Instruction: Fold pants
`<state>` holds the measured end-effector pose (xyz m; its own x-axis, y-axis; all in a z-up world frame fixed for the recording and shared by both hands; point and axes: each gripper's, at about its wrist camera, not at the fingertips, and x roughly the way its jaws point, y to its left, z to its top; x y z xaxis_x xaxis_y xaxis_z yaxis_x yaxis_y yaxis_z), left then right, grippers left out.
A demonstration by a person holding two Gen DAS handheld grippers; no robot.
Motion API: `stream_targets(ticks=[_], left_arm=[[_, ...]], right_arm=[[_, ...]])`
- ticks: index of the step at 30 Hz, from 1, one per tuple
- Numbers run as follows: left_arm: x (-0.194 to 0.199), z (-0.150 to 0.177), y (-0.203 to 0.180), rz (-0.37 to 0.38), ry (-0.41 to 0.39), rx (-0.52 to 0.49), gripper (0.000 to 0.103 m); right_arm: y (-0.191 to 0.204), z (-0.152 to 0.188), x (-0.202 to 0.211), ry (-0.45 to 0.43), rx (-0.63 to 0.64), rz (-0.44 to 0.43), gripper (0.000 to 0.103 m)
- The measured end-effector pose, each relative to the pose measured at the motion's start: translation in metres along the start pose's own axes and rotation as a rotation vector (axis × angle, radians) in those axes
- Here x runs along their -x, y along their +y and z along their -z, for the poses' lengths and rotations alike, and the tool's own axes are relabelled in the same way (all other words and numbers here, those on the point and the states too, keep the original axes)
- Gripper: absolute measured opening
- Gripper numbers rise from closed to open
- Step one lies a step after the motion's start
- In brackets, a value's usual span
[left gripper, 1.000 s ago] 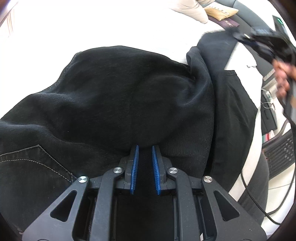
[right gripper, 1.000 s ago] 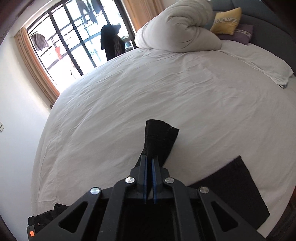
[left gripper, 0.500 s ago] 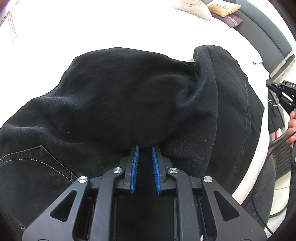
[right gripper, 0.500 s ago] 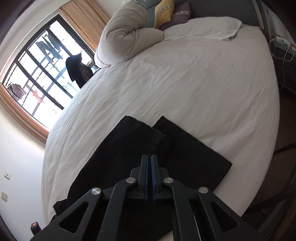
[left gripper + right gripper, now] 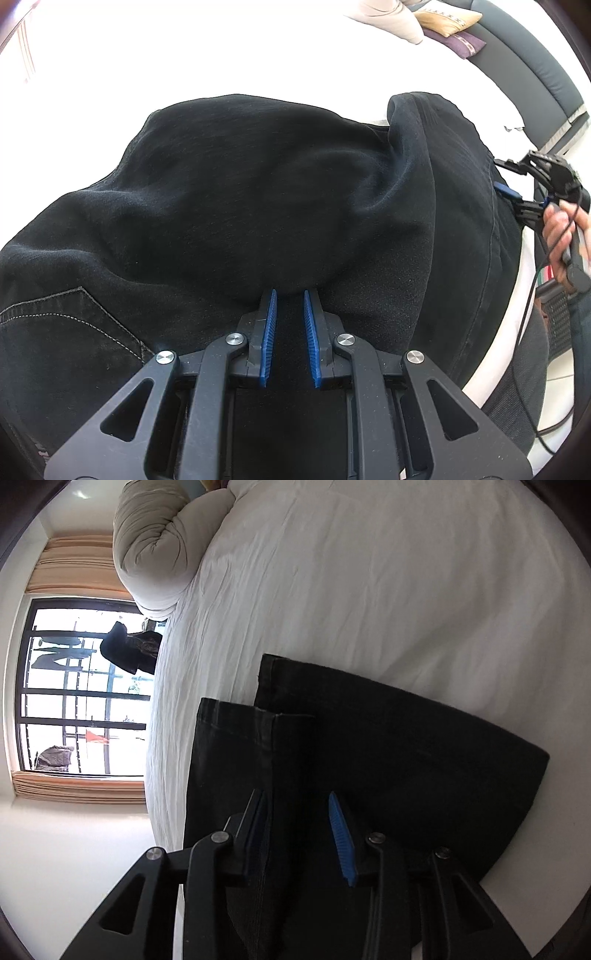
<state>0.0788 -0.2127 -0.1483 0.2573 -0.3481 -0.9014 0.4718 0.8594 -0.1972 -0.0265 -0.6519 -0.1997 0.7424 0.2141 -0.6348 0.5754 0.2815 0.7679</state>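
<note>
Right wrist view: right gripper (image 5: 303, 834), clamped on pants (image 5: 388, 746) a second earlier, opened wide, legs released flat on bed (image 5: 369, 572); left gripper (image 5: 290, 325) narrowly parted around cloth, grip uncertain

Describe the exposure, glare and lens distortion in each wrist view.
Left wrist view: the white bedsheet is blown out to featureless white, while the black denim pants keep soft fold detail; fisheye bends the edges. Right wrist view: evenly lit, sheet wrinkles readable, only the barred window glares; the frame is rolled sideways.
</note>
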Motion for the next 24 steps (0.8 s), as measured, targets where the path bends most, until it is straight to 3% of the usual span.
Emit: stream_targets(ticks=[7, 9, 11, 20, 24], left_arm=[[0.000, 0.001, -0.001, 0.008, 0.000, -0.001, 0.015], [0.000, 0.000, 0.000, 0.010, 0.000, 0.000, 0.015], [0.000, 0.000, 0.001, 0.010, 0.000, 0.001, 0.015], [-0.001, -0.003, 0.005, 0.021, 0.012, 0.019, 0.015], [-0.001, -0.004, 0.005, 0.014, 0.014, 0.019, 0.015]], right_arm=[[0.001, -0.026, -0.020, 0.000, -0.075, -0.053, 0.035], [0.005, -0.027, -0.020, 0.001, -0.043, -0.045, 0.017], [0.006, -0.026, -0.019, -0.009, -0.016, -0.033, 0.008], [0.015, -0.004, 0.042, -0.218, 0.097, 0.022, 0.008], [-0.007, -0.005, 0.055, -0.258, 0.038, 0.049, 0.007]])
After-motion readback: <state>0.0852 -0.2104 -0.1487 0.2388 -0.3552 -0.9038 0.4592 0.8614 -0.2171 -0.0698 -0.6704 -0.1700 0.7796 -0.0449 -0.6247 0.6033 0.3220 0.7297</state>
